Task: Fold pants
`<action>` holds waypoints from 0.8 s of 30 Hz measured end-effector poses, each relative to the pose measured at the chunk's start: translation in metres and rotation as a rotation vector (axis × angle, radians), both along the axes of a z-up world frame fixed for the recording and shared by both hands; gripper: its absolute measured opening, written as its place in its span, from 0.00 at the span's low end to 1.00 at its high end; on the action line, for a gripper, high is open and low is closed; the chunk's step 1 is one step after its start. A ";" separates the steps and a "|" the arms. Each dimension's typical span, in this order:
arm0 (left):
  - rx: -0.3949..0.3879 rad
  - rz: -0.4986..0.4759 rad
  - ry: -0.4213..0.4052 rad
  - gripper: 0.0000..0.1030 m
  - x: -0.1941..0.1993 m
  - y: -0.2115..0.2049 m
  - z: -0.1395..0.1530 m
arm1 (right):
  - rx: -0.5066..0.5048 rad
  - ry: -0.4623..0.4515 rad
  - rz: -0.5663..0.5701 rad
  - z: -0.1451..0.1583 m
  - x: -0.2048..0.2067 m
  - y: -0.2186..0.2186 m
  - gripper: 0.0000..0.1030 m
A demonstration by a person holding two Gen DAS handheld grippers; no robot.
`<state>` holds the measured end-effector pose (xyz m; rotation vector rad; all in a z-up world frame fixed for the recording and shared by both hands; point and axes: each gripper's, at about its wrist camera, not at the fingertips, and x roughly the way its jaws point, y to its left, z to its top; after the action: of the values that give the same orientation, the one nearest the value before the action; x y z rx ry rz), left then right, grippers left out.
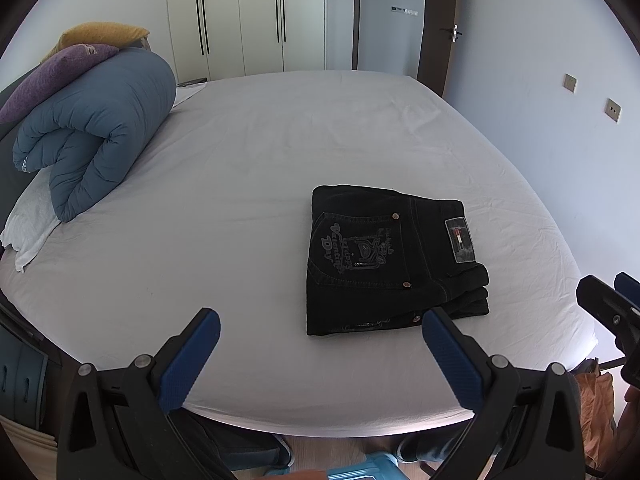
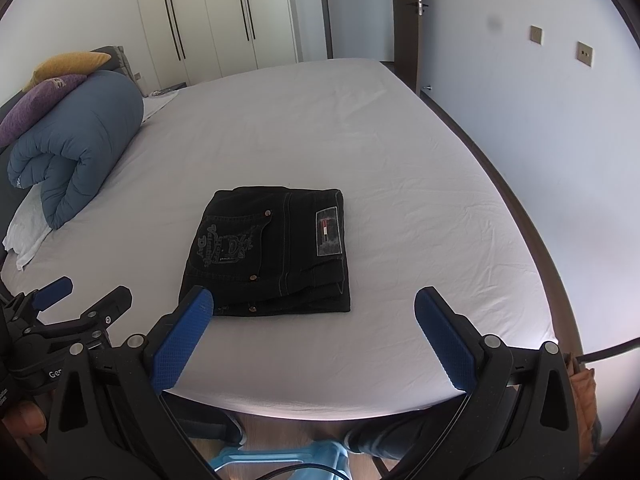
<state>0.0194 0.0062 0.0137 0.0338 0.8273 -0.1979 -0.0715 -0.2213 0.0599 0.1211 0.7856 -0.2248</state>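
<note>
on the bed (image 2: 400, 160), black jeans (image 2: 268, 252) lie folded.
both tools, left tool (image 1: 320, 336) and right tool (image 2: 314, 312), gape empty; jeans at 12 o'clock, right nearer.

Black pants (image 2: 268, 252) with grey embroidery, white sheet (image 2: 360, 128), blue fingers (image 2: 180, 344).

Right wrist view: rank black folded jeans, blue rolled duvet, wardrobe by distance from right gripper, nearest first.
From the right gripper, which is open and holds nothing:
1. black folded jeans: just ahead, centre of the bed.
2. blue rolled duvet: far left, by the pillows.
3. wardrobe: beyond the bed, against the back wall.
</note>
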 end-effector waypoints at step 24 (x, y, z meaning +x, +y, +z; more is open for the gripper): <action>0.003 0.000 0.001 1.00 -0.002 -0.001 -0.002 | 0.001 0.002 0.000 -0.004 -0.002 0.001 1.00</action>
<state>0.0179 0.0056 0.0122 0.0363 0.8285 -0.1972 -0.0738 -0.2203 0.0564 0.1215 0.7880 -0.2248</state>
